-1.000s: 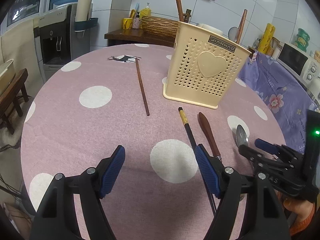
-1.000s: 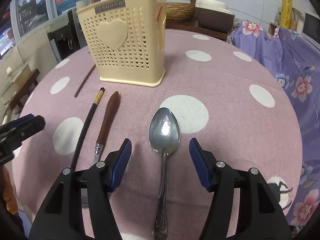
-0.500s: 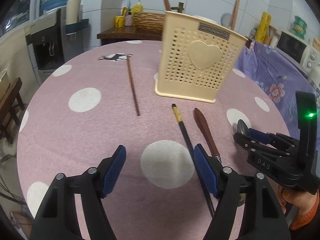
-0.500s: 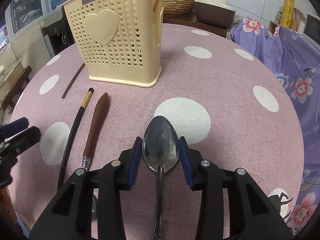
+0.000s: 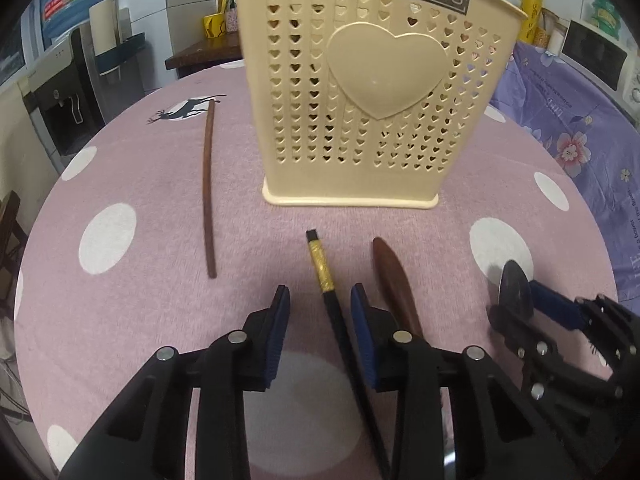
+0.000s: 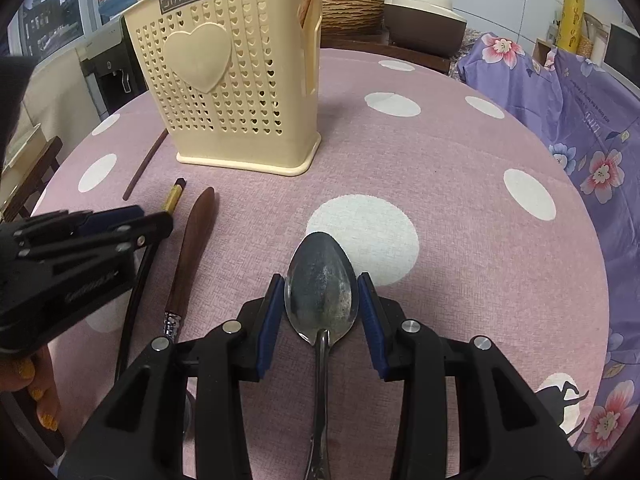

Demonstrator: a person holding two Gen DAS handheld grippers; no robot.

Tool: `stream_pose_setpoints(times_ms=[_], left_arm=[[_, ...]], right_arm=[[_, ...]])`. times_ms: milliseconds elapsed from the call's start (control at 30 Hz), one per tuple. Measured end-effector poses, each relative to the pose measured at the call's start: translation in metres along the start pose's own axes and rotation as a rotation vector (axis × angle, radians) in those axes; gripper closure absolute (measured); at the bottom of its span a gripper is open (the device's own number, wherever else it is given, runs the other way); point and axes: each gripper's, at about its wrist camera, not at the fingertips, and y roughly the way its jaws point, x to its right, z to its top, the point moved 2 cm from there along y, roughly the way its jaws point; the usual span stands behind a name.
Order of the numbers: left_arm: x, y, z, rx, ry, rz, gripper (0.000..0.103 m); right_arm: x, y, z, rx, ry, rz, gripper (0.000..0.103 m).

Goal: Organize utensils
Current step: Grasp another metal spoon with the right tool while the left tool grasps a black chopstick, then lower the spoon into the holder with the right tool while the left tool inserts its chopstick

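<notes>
A cream perforated utensil holder [image 5: 360, 92] with a heart stands on the pink dotted table; it also shows in the right wrist view [image 6: 228, 92]. My left gripper [image 5: 320, 300] is half closed around a black chopstick with a gold band [image 5: 326, 280], pads apart from it. A brown-handled knife [image 5: 394, 284] lies just right of it. A brown chopstick [image 5: 208, 184] lies to the left. My right gripper [image 6: 321, 284] is shut on a metal spoon [image 6: 321, 280] at its bowl, which looks slightly raised.
The table [image 6: 460, 200] is round with white dots. A purple floral cloth [image 6: 580, 120] hangs at the right. A water dispenser [image 5: 80, 92] stands beyond the table at the left. A wooden shelf with a basket [image 6: 352, 12] is behind the holder.
My left gripper moved forward and right over the black chopstick and narrowed its jaws. My right gripper closed on the spoon's bowl and holds it.
</notes>
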Motion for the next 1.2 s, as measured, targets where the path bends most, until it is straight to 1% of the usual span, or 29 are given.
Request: stream_pose_setpoints(times_ms=[100,167,200,567,733,800,833,933,1067,1200], left_arm=[[0.004,0.005,0.005,0.002,0.012,0.032,0.079],[0.005,0.006,0.006,0.004,0.015,0.049,0.09],[0.004,0.006,0.007,0.005,0.011,0.051,0.092],[0.005,0.007,0.008,0.019,-0.005,0.06,0.095],[-0.001,0.007,0.01,0.012,-0.031,0.026,0.095],[-0.004,0.004,0.011,0.019,-0.047,0.008,0.095],[-0.004,0.001,0.011,0.026,-0.049,0.006,0.095],[-0.006,-0.01,0.011,0.048,-0.052,-0.021,0.095],[-0.011,-0.038,0.013,0.102,-0.055,-0.067,0.095],[-0.022,-0.08,0.02,0.191,-0.059,-0.109,0.095]], right_arm=[[0.0,0.0,-0.001,0.001,0.004,-0.002,0.065],[-0.001,0.0,-0.001,0.001,0.004,-0.004,0.065],[-0.001,-0.001,-0.001,0.001,0.004,-0.005,0.065],[-0.002,-0.001,-0.002,0.003,0.004,-0.012,0.065],[-0.001,-0.002,-0.001,0.01,0.018,0.0,0.065],[0.001,-0.003,-0.001,0.017,0.04,0.034,0.065],[0.0,-0.003,0.0,0.018,0.041,0.036,0.065],[-0.002,-0.007,0.002,0.039,0.037,0.042,0.065],[-0.003,-0.022,0.008,0.071,0.039,0.071,0.065],[-0.003,-0.051,0.018,0.121,0.041,0.123,0.065]])
